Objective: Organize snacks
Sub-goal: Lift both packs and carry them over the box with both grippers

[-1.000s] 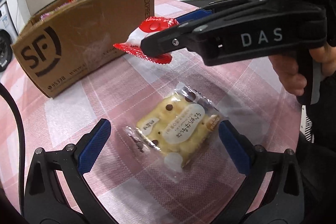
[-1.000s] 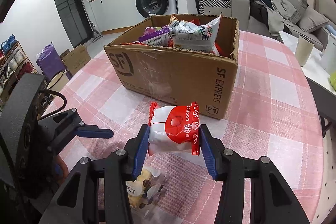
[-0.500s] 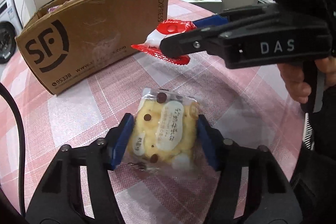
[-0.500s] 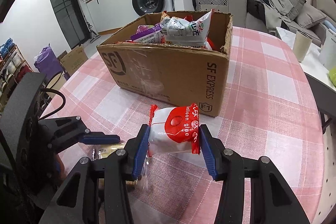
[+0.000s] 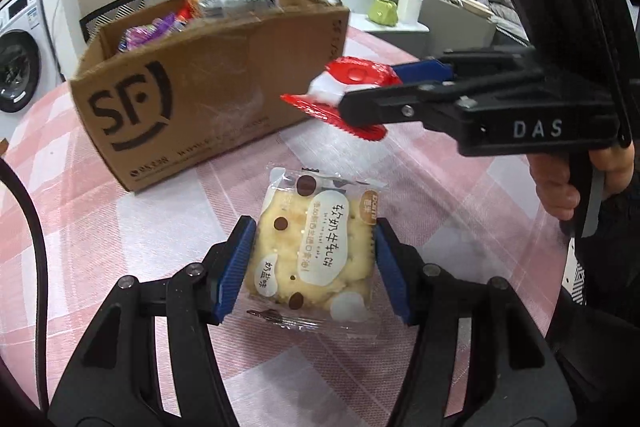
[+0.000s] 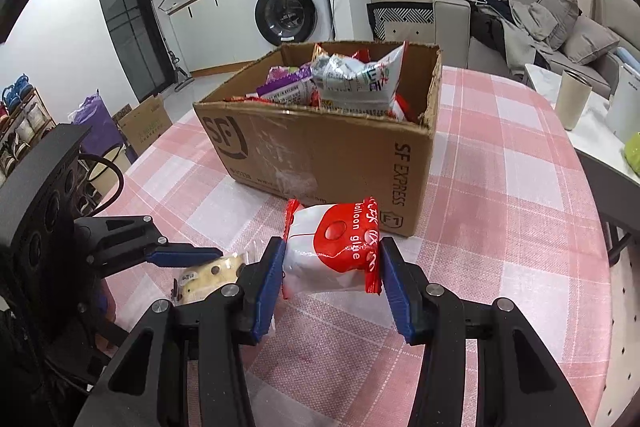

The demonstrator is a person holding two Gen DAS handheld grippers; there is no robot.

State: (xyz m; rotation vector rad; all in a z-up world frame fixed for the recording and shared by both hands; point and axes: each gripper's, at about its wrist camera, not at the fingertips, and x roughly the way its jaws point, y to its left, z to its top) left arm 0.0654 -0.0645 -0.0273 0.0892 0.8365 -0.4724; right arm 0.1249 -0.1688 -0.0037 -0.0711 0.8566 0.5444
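Since a second ago the left tongs [image 5: 314,263] have closed from wide apart onto the cracker packet [image 5: 316,247], which was lying flat on the tabletop [image 6: 500,211] and is now being pinched between the blue pads and carried clear of the pink checked cloth. Right tongs [image 6: 330,279] are gripping the red-and-white balloon-glue packet [image 6: 334,251] as before, holding it just in front of the cardboard box's [image 6: 320,151] near right corner.

That open-topped box is sitting at the far middle of the tabletop, already holding a silver crinkled bag [image 6: 356,83], a purple packet [image 6: 286,89] and red wrappers; what lies beneath them is hidden. In the right wrist view the cracker packet is showing only partly, to the left behind the right tongs' left finger.

Bare cloth is lying open to the right of the box as far as the tabletop's curved right edge, with less room on its left. A hand [image 5: 576,183] is squeezing the right tongs' trigger.
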